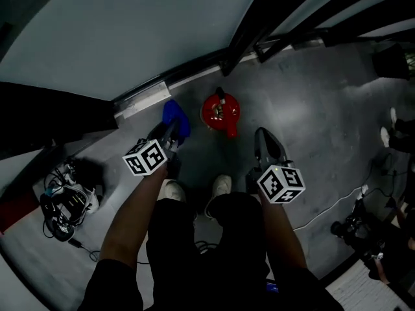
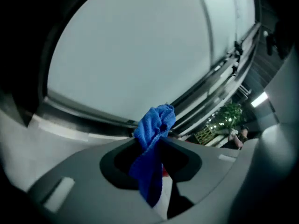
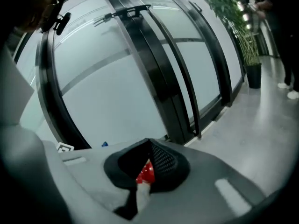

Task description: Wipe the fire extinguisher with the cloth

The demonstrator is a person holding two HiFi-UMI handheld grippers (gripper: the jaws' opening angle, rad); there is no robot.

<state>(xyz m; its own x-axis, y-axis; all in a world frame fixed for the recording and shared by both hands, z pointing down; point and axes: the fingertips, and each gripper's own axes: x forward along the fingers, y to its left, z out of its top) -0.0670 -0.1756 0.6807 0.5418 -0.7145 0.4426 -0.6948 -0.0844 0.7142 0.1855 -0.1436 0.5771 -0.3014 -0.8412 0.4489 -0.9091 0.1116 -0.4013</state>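
At about 9 o'clock in the head view, a heap of black and white cables (image 1: pixel 65 203) lay on the grey floor (image 1: pixel 324 122) beside a pale frosted wall panel (image 1: pixel 117 31). Right of it, the left claw (image 1: pixel 170 135) reached toward 12 o'clock, its marker cube (image 1: pixel 146 157) showing black-and-white square patterns but no readable writing. This claw was clamped on the blue cloth (image 1: pixel 175 118). In the left gripper view the cloth (image 2: pixel 154 125) was pinched between the closed claw tips (image 2: pixel 156 141), bunched above them and hanging down below.

The red fire extinguisher (image 1: pixel 220 112) stood upright on the floor at 12 o'clock of the person's white shoes (image 1: pixel 220 186), just right of the cloth and apart from it. Its black valve head faced up, and any label on it was too small to read.

Farther right, the right claw (image 1: pixel 266 149) pointed toward 12 o'clock, at 4 o'clock of the extinguisher and not touching it, with its own patterned cube (image 1: pixel 281 183) behind. In the right gripper view the claw (image 3: pixel 149 146) was narrowed until its tips met, gripping nothing, and a patch of the red extinguisher (image 3: pixel 146 173) showed through the gap lower down. Black door frames (image 3: pixel 159 64) and a potted plant (image 3: pixel 238 27) at 2 o'clock stood beyond. At 4 o'clock in the head view, a white cable (image 1: pixel 331 206) trailed across the floor.
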